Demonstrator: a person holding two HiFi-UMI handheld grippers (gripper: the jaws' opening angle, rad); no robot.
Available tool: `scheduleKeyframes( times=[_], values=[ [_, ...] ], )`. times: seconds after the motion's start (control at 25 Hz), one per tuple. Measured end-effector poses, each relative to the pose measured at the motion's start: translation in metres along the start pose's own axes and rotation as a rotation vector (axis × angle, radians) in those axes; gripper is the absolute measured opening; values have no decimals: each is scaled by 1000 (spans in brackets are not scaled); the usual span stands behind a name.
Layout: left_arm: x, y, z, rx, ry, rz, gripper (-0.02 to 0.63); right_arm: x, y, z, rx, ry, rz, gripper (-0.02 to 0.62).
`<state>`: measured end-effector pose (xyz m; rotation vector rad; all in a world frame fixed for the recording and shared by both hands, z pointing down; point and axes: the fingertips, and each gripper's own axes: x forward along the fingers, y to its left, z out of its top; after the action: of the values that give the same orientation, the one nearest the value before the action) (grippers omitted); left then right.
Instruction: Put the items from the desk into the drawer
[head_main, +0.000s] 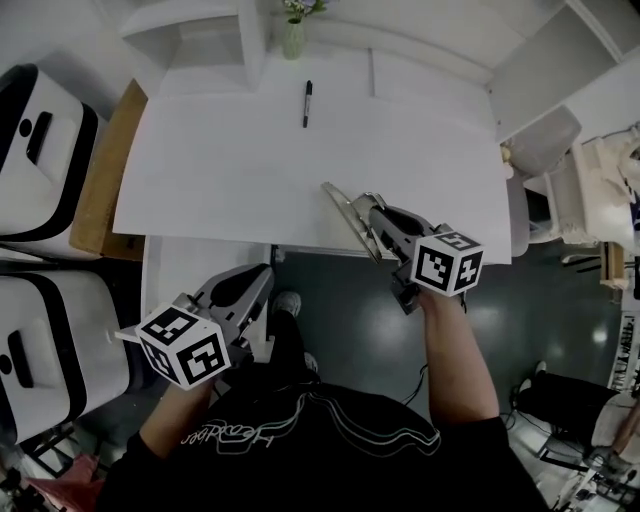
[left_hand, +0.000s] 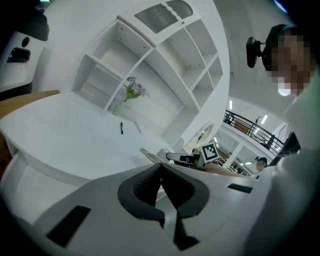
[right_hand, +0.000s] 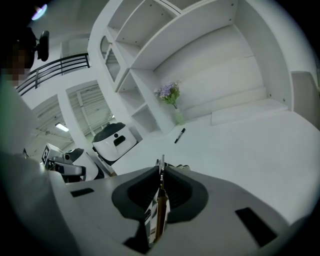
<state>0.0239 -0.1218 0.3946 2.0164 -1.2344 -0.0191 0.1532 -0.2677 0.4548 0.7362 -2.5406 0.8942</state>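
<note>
Grey, with its jaws closed on nothing, the left gripper (head_main: 262, 276) hangs off the near edge of the white counter (head_main: 200, 170). A black pen (head_main: 308, 103) lies alone far back on the counter, near a vase of flowers (head_main: 292, 38). At right, the right gripper (head_main: 375, 212) pinches a thin flat strip (head_main: 340, 205) in its jaws above the counter's near edge.

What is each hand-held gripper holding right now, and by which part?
The right hand-held gripper pinches a thin flat strip, maybe a ruler, by one end. The left hand-held gripper holds nothing.
</note>
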Motion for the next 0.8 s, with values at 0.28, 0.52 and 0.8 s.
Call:
scheduleKeyframes(
  times=[0.28,0.52,0.8],
  values=[
    [-26,-34,-24,17,-40,7,20,-46,51,-32,-65,12,45,59],
    [-61,-53,-54,14,-68,46,20,-66,94,-70,-115,50,94,58],
    [-94,-66,-74,-1,-100,102,20,-72,135,-93,-143,87,173,58]
  ],
)
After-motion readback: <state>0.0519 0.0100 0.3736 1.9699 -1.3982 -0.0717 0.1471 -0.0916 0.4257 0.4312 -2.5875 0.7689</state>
